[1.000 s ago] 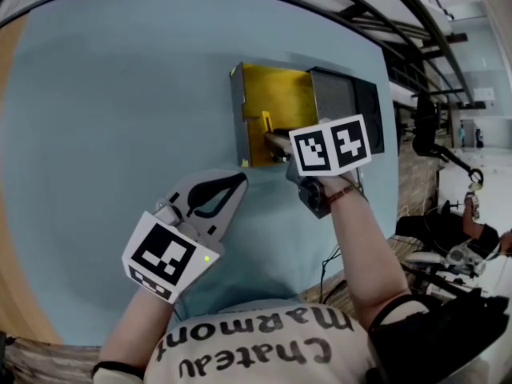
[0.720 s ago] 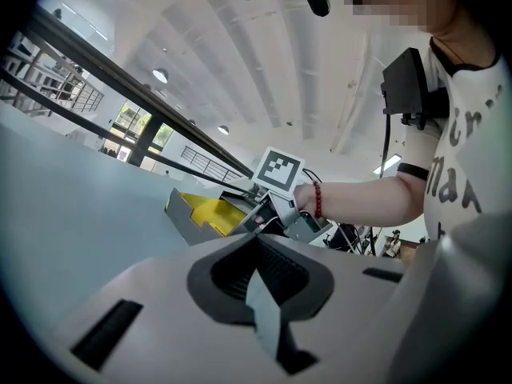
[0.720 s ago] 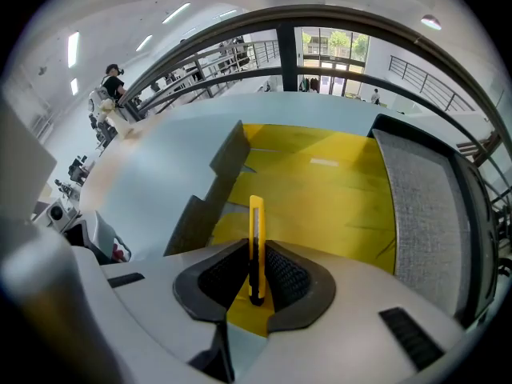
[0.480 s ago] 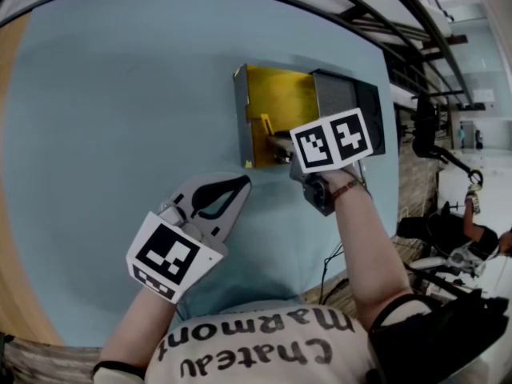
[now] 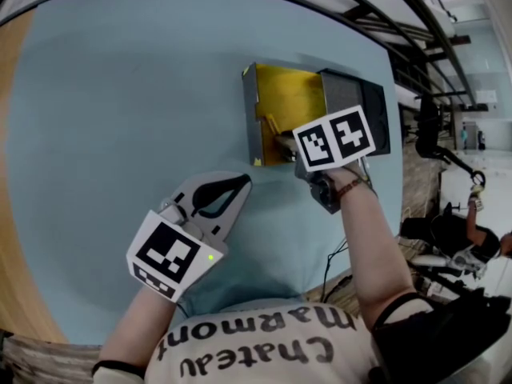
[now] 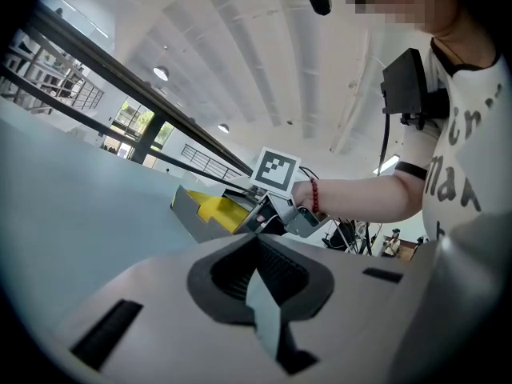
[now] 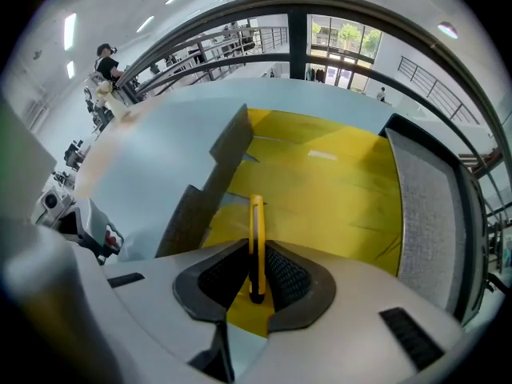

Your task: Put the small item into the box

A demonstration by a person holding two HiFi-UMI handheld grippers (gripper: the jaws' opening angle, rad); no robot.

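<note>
- Box point(image 5: 290, 102): open, yellow-lined, on the table point(image 5: 120, 94); 1 o'clock in head view.
- Item point(image 7: 256, 238): thin, yellow, edge-up, over the box's 6 o'clock edge.
- Right gripper point(image 7: 256, 288): jaws clamped on the item.
- Left gripper point(image 5: 228, 189): jaws together, empty; 7 o'clock, apart from the box.
- Step, as judged: placing, release not yet done.
- Next: lower to the yellow floor, part jaws, lift clear of the grey wall.

The right gripper point(image 5: 282, 141) is stretched forward on a nearly straight forearm point(image 5: 364, 238), its jaws pressed onto a thin yellow item point(image 7: 256, 230) that stands edge-up between them. The left gripper point(image 5: 237, 186) is held nearer the body, jaws closed together on nothing, aimed toward the right one.
</note>
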